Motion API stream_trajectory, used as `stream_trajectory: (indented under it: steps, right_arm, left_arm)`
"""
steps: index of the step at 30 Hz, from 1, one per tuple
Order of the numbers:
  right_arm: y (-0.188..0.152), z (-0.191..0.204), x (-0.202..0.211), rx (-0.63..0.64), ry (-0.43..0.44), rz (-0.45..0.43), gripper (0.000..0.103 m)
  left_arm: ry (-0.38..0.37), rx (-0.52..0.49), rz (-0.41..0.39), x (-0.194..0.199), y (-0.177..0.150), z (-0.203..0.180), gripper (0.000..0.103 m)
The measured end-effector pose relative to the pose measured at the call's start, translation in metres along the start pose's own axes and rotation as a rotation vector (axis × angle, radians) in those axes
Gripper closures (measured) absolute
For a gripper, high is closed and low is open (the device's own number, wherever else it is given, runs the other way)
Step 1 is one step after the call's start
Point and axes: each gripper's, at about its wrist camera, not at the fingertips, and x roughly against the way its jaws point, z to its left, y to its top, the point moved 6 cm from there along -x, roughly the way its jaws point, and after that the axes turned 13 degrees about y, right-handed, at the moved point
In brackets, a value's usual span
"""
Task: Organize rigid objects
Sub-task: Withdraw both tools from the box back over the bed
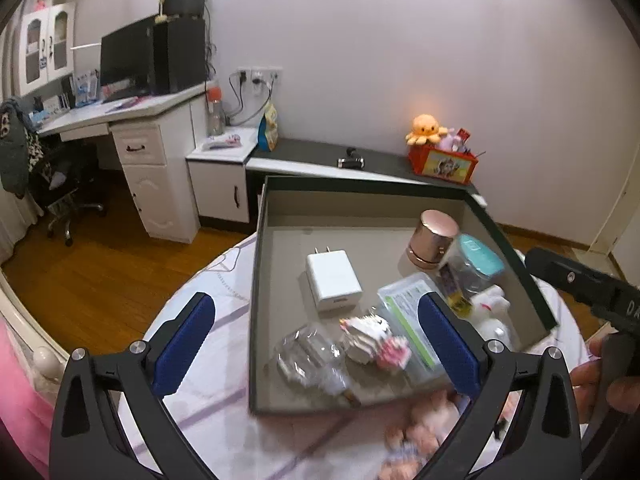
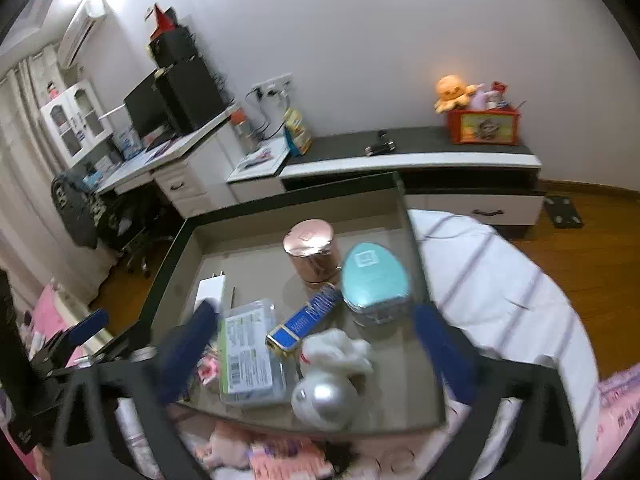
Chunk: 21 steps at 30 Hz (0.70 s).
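Note:
A shallow box with a dark rim and grey inside [image 1: 360, 204] [image 2: 296, 208] lies on the bed. In it are a white charger [image 1: 334, 280] [image 2: 210, 288], a rose-gold jar [image 1: 434, 238] [image 2: 312, 252], a teal-lidded container [image 1: 476, 264] [image 2: 374, 276], a clear case with a green label [image 1: 404, 304] [image 2: 248, 356], a blue box [image 2: 306, 318], a white bottle with fluff [image 2: 328, 376], a pink-white toy [image 1: 376, 340] and crumpled clear plastic [image 1: 308, 356]. My left gripper [image 1: 316, 312] hangs open over the box's near left part. Over its near edge my right gripper [image 2: 316, 314] is open too. Neither holds anything.
The box rests on a white striped sheet [image 2: 492, 288], with pink soft toys [image 1: 424, 428] just in front of it. A hand [image 1: 588, 376] holds the right gripper's handle. Beyond the bed are wooden floor, a low cabinet [image 2: 408, 160] with a red toy bin [image 2: 484, 126], and a desk [image 1: 132, 116].

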Motion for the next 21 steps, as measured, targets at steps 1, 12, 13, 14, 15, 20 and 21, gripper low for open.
stream_trajectory:
  steps: [1,12,13,14,15,20,21]
  right_arm:
    - [-0.003,0.005,0.009,0.004,0.015,-0.013,0.0]
    - [-0.039,0.06,0.094,0.09,0.012,-0.133,0.0]
    - [-0.044,0.066,0.101,0.103,0.01,-0.143,0.0]
    - [-0.049,0.071,0.109,0.118,0.003,-0.153,0.0]
    - [-0.054,0.076,0.116,0.128,-0.006,-0.158,0.0]
    - [-0.073,0.093,0.141,0.16,-0.019,-0.189,0.0]
    - [-0.076,0.096,0.145,0.164,-0.024,-0.195,0.0]
  left_arm:
    - [-0.005,0.007,-0.008,0.008,-0.003,0.003,0.0]
    - [-0.036,0.028,-0.085,0.097,-0.048,0.019,0.0]
    - [-0.039,0.03,-0.089,0.102,-0.052,0.02,0.0]
    - [-0.039,0.033,-0.093,0.108,-0.057,0.021,0.0]
    - [-0.036,0.038,-0.096,0.114,-0.062,0.024,0.0]
    - [-0.02,0.064,-0.107,0.139,-0.084,0.034,0.0]
    - [-0.017,0.064,-0.106,0.143,-0.089,0.034,0.0]
